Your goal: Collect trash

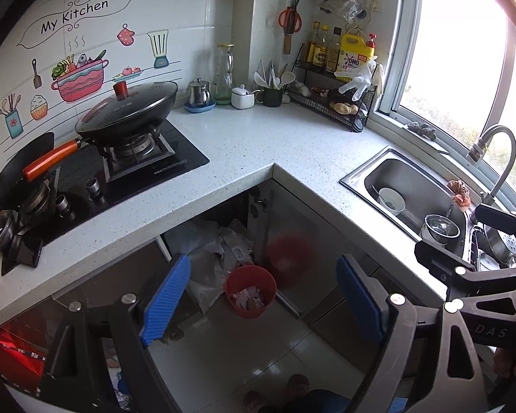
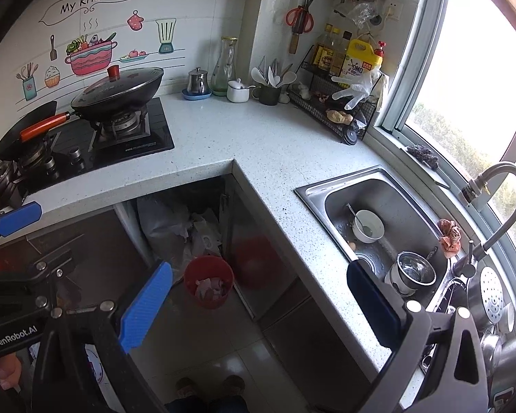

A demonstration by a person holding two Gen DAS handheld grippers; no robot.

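Kitchen corner, both my grippers, left gripper (image 1: 263,301) and right gripper (image 2: 259,306), wide open, empty; next reach down for red bin (image 1: 251,290)

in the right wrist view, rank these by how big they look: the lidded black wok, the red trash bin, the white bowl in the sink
1. lidded black wok
2. red trash bin
3. white bowl

Apparent size only; fisheye and differing distances distort it.

Speckled stone counter (image 1: 258,141); shiny steel sink (image 2: 392,199); glossy floor tiles (image 1: 244,340).
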